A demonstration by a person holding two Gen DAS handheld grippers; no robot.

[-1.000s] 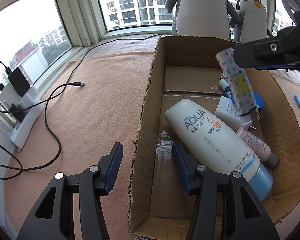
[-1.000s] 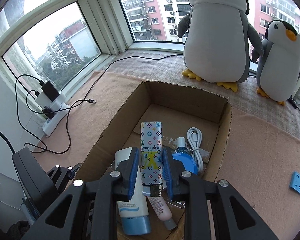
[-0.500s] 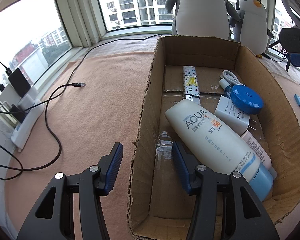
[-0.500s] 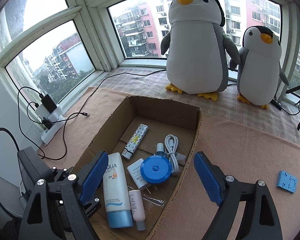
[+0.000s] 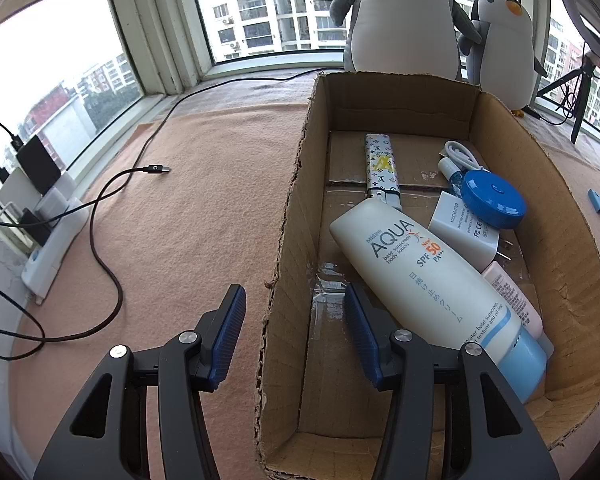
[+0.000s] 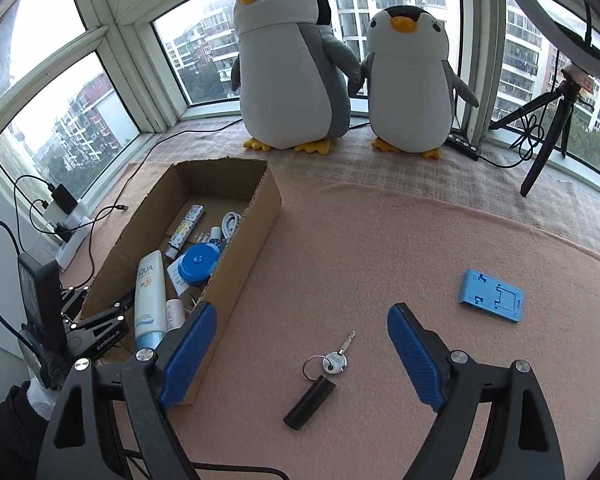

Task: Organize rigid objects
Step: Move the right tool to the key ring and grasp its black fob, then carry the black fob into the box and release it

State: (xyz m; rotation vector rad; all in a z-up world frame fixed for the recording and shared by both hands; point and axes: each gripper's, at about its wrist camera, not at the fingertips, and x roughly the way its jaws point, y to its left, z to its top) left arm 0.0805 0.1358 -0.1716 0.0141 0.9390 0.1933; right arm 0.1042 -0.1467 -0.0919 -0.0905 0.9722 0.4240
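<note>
The left gripper [image 5: 294, 334] points steeply down at the near left corner of the cardboard box [image 5: 288, 216], one finger outside the left wall and one inside — they straddle that wall, and though set close for this tool, the pads do not visibly press it. The right gripper [image 6: 300, 354] tilts down over the peach-covered tabletop [image 6: 380, 240], to the right of the box; its fingers, which have just been opening, stand wide apart with nothing between them. Below them lies a key on a ring with a black fob [image 6: 320, 380]. A blue flat holder [image 6: 492, 295] lies farther right. Inside the box lie the sunscreen tube [image 5: 428, 276], the patterned lighter [image 5: 381, 166], a blue round case [image 5: 494, 199] and a white adapter [image 5: 460, 226].
</note>
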